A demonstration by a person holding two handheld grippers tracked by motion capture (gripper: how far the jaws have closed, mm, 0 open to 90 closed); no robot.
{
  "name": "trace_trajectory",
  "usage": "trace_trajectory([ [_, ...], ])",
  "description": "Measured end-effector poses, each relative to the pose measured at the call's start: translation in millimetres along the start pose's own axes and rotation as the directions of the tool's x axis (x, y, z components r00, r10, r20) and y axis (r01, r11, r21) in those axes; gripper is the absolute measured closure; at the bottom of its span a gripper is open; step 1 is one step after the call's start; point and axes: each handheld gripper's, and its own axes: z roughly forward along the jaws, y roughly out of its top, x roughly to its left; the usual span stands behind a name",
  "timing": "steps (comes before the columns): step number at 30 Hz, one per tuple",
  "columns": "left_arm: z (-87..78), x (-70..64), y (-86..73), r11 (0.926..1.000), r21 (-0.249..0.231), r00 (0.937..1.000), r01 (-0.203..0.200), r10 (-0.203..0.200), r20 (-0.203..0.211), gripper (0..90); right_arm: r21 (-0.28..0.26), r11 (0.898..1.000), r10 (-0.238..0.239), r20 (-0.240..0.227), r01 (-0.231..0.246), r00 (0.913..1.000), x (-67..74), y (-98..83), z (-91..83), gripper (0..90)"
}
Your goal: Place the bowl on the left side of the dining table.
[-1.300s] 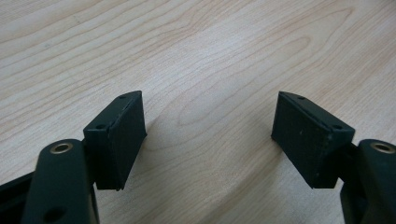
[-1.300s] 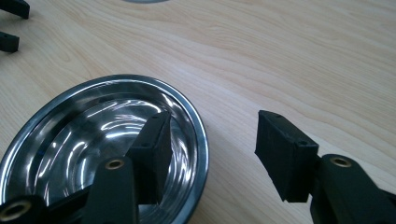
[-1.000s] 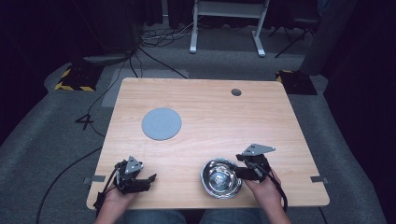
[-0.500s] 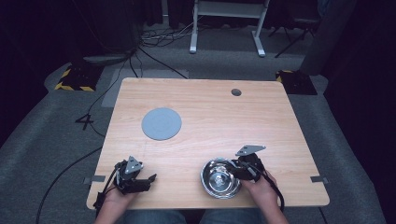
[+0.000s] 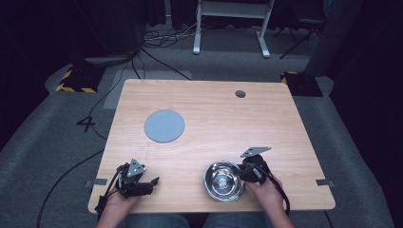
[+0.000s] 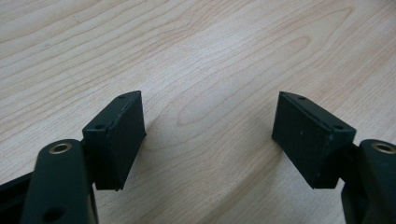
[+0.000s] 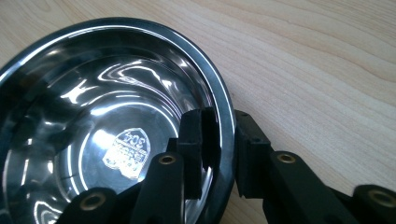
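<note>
Two jaws of the right gripper (image 7: 219, 154) pinch the shiny round steel bowl (image 7: 84, 116) at its 3 o'clock rim: stiff, light, probably slippery; left gripper (image 6: 208, 140) gapes wide over bare wooden surface (image 5: 214, 118).

Lab-like recording space: dark curtains (image 5: 57, 28), floor cables (image 5: 157, 40), hazard-striped plates (image 5: 76, 78).
</note>
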Motion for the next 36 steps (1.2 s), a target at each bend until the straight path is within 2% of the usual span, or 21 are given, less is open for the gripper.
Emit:
trace_trajectory([
  [2, -0.2, 0.1, 0.1, 1.0000, 0.003, 1.0000, 0.000, 0.000, 0.003, 25.7, -0.011, 1.000, 0.017, -0.012, -0.017, 0.9998, -0.3, 0.9, -3.9, 78.0],
  [7, -0.2, 0.1, 0.1, 1.0000, 0.002, 1.0000, -0.001, 0.001, 0.003, 25.6, -0.004, 1.000, 0.009, -0.001, -0.009, 1.0000, 1.5, 3.5, -7.9, 78.8],
  [12, -0.2, 0.1, 0.1, 1.0000, 0.003, 1.0000, -0.001, 0.001, 0.003, 25.7, -0.018, 0.999, 0.029, 0.007, -0.029, 0.9995, 6.8, 11.0, -14.9, 80.8],
  [16, 0.0, 0.0, 0.0, 1.0000, 0.001, 1.0000, 0.000, 0.000, 0.000, 25.7, -0.035, 0.999, 0.038, -0.006, -0.039, 0.9992, 8.5, 17.4, -21.0, 82.4],
  [18, 0.0, 0.0, 0.0, 1.0000, 0.001, 1.0000, 0.000, 0.000, 0.001, 25.7, -0.037, 0.999, 0.025, -0.003, -0.025, 0.9997, 9.0, 20.4, -24.2, 83.0],
  [20, 0.0, 0.0, 0.0, 1.0000, 0.001, 1.0000, 0.000, 0.000, 0.001, 25.6, -0.040, 0.999, 0.037, -0.006, -0.037, 0.9993, 11.0, 22.4, -25.7, 83.1],
  [24, 0.0, 0.0, 0.0, 1.0000, 0.000, 1.0000, 0.000, 0.000, 0.000, 25.6, -0.041, 0.999, 0.005, 0.023, -0.004, 0.9997, 14.5, 28.1, -29.0, 83.6],
  [29, -0.2, 0.2, 0.1, 1.0000, 0.003, 1.0000, -0.001, 0.001, 0.003, 25.7, -0.046, 0.999, -0.004, 0.049, 0.006, 0.9988, 18.6, 31.2, -29.8, 83.6],
  [36, -0.1, 0.0, 0.1, 1.0000, 0.002, 1.0000, -0.001, 0.001, 0.003, 25.6, -0.073, 0.997, -0.005, 0.047, 0.008, 0.9989, 16.9, 39.3, -33.8, 83.7],
])
